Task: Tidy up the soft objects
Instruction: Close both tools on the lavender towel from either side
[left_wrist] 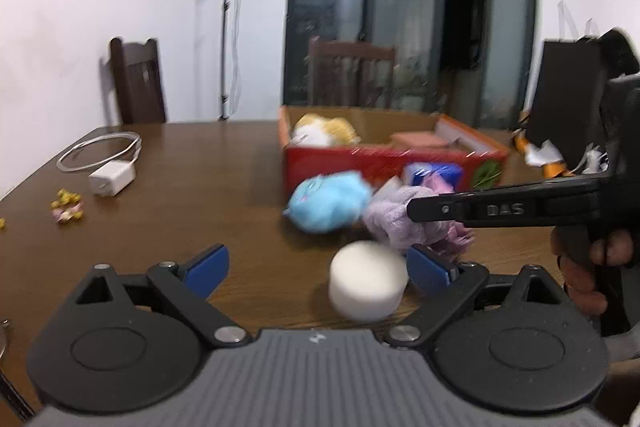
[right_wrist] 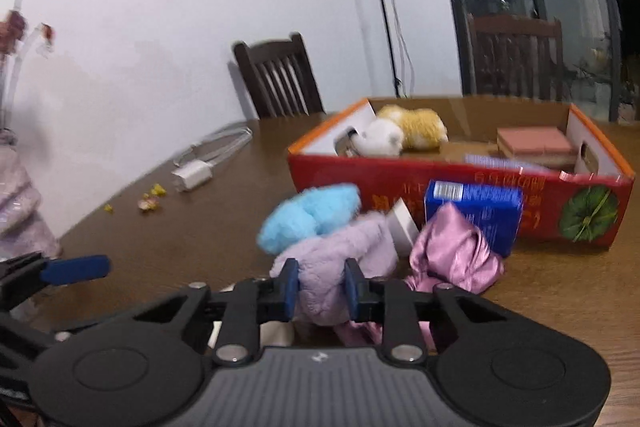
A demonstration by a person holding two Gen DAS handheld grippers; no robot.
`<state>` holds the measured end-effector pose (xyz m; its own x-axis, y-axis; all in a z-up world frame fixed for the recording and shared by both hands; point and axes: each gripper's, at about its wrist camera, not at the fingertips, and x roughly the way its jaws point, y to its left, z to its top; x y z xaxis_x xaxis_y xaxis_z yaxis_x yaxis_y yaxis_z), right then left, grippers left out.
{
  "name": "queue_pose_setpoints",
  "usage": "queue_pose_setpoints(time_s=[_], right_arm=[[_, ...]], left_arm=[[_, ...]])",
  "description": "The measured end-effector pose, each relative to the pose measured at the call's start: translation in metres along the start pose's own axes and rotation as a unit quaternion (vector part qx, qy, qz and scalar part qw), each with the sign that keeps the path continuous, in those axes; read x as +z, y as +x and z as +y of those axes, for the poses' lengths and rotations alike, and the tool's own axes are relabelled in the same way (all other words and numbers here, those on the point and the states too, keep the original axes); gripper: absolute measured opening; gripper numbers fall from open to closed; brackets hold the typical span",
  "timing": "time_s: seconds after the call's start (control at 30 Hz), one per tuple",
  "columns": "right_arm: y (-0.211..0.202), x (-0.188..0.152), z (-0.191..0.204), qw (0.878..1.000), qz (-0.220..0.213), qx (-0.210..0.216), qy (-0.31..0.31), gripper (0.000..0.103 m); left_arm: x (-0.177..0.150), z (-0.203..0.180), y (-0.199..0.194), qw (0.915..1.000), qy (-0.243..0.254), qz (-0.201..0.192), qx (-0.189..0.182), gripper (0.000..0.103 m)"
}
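Note:
A lilac fluffy cloth (right_wrist: 340,259) lies on the brown table in front of a red cardboard box (right_wrist: 400,183), and my right gripper (right_wrist: 321,287) is shut on its near end. A light blue plush (right_wrist: 308,217) touches it on the left, and a pink satin cloth (right_wrist: 456,255) lies to its right. In the left wrist view my left gripper (left_wrist: 318,267) is open around a white foam cylinder (left_wrist: 366,281), which sits near the right pad untouched. Beyond it are the blue plush (left_wrist: 328,201) and the lilac cloth (left_wrist: 394,219). A yellow-and-white plush (right_wrist: 404,133) lies inside the box.
A blue carton (right_wrist: 476,211) and a small white box (right_wrist: 402,227) lean against the red box. A white charger with cable (left_wrist: 110,179) and small yellow bits (left_wrist: 66,209) lie to the left. A black bag (left_wrist: 568,87) stands at the right. Chairs stand behind the table.

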<state>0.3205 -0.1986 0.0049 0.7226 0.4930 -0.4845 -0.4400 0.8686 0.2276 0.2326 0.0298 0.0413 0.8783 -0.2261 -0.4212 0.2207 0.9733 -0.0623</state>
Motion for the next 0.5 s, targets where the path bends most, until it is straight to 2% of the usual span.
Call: queue_pose_setpoints(time_s=[0.1, 0.17, 0.27, 0.33, 0.37, 0.4, 0.43, 0.5], right_arm=[[-0.047, 0.001, 0.000, 0.999, -0.015, 0.021, -0.037, 0.023], [-0.078, -0.007, -0.005, 0.997, 0.001, 0.043, -0.061, 0.023], [-0.111, -0.030, -0.023, 0.995, 0.043, 0.069, -0.051, 0.024], [-0.122, -0.048, -0.035, 0.993, 0.068, 0.080, -0.053, 0.024], [-0.125, -0.055, -0.039, 0.994, 0.071, 0.067, -0.052, 0.029], [-0.129, -0.061, -0.046, 0.996, 0.069, 0.034, -0.043, 0.034], [-0.134, -0.064, -0.054, 0.998, 0.063, -0.008, -0.025, 0.043], [-0.146, -0.066, -0.072, 0.996, 0.043, -0.074, 0.013, 0.044]], left_arm=[[0.005, -0.002, -0.009, 0.9985, -0.022, -0.014, -0.048, 0.098], [0.006, -0.008, -0.008, 0.9975, -0.025, -0.007, -0.066, 0.098], [0.005, -0.029, 0.000, 0.9979, 0.006, 0.001, -0.065, 0.098], [0.005, -0.042, 0.006, 0.9962, 0.006, 0.007, -0.086, 0.097], [0.005, -0.048, 0.007, 0.9949, 0.003, 0.012, -0.100, 0.097], [0.006, -0.055, 0.009, 0.9935, 0.004, 0.019, -0.112, 0.097], [0.006, -0.064, 0.012, 0.9918, 0.011, 0.029, -0.124, 0.097], [0.006, -0.078, 0.017, 0.9888, 0.025, 0.041, -0.141, 0.096]])
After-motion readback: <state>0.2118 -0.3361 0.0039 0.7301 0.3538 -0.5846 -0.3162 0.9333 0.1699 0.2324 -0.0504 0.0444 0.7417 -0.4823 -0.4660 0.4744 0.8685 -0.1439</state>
